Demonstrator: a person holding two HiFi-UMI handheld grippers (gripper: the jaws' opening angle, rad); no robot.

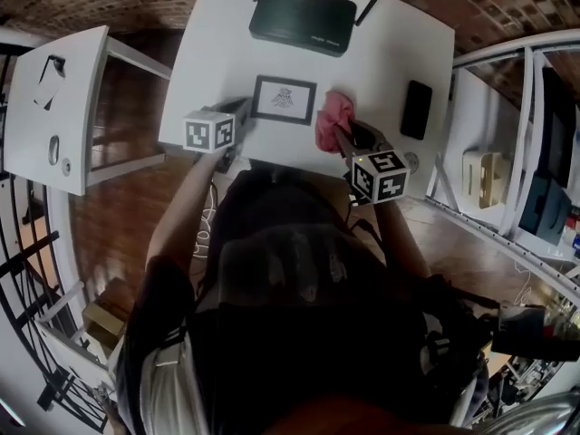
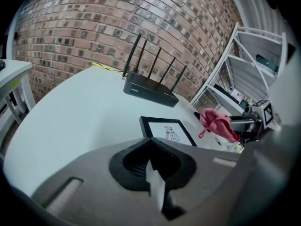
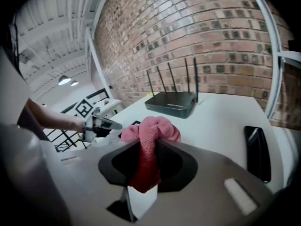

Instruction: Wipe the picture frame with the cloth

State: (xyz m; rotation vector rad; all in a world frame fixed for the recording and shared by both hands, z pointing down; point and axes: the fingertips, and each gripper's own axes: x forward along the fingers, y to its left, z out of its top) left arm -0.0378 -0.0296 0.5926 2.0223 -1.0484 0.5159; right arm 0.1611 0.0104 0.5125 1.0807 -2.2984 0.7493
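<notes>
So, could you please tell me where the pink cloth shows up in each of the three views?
Head view: the pink cloth is right of centre near the top, at the tip of the right gripper, just right of the picture frame.
Left gripper view: it hangs at the right, mid-height.
Right gripper view: it sits dead centre, clamped between the jaws.
Shared landmark: the black router, beyond it in all three.

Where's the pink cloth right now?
In the head view the pink cloth is clamped in the right gripper, right of centre. It is just right of the picture frame and left of the black phone.
</notes>
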